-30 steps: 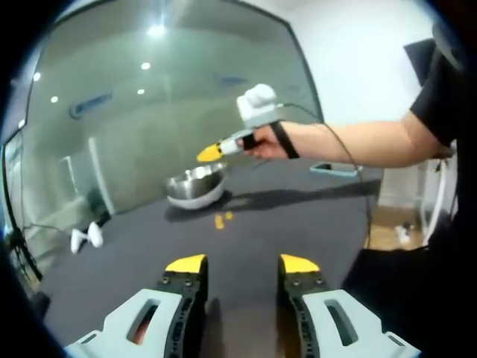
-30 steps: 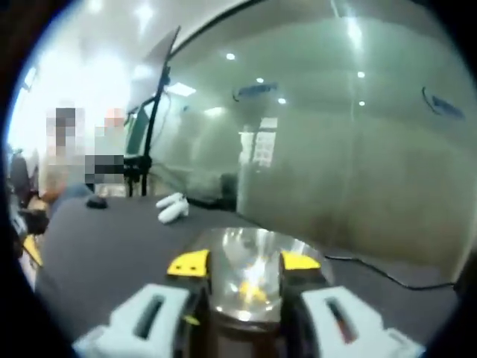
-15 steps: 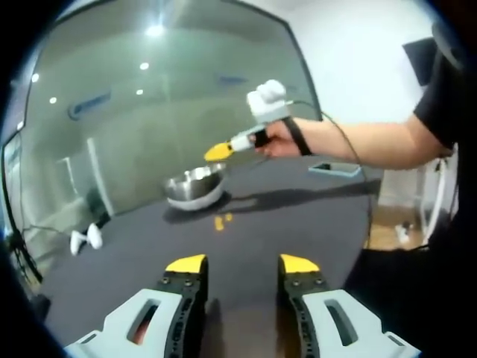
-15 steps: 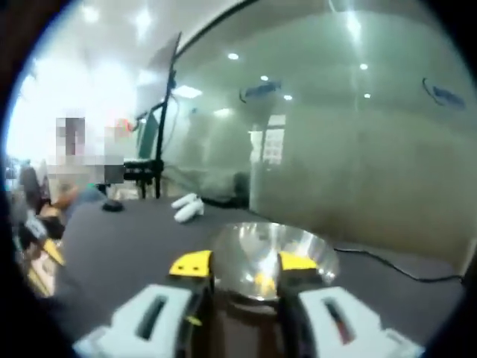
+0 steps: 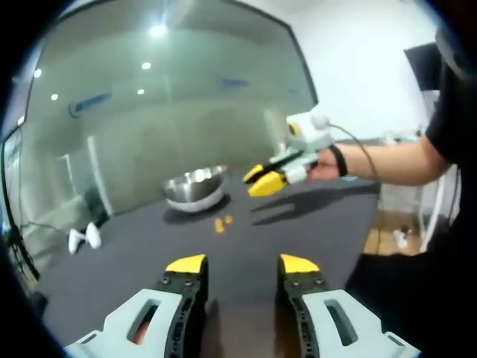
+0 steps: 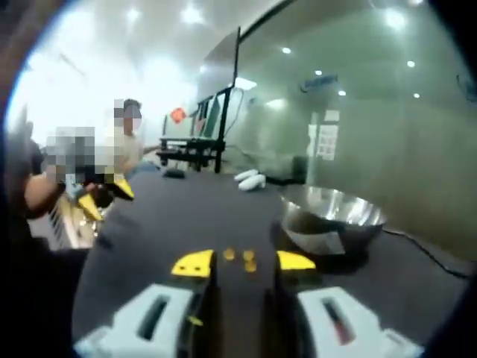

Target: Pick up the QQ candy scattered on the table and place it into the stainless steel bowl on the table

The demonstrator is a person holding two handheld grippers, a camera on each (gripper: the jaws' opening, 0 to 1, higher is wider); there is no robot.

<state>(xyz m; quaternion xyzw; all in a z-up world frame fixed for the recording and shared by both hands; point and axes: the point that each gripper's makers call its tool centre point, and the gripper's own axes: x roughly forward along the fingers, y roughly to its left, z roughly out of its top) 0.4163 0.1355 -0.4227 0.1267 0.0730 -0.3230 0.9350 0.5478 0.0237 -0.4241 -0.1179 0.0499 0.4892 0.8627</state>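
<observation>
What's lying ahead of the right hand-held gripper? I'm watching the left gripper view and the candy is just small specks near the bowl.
Observer: In the right gripper view, orange candies lie on the dark table just beyond the right hand-held gripper, in line with the gap between its open jaws.
Operator: How many pieces?
Observer: Three look separate there, close together.
Operator: Where's the bowl from that side?
Observer: The stainless steel bowl stands to the right of the candies in that view, apart from them. Its inside is hidden at this angle.
</observation>
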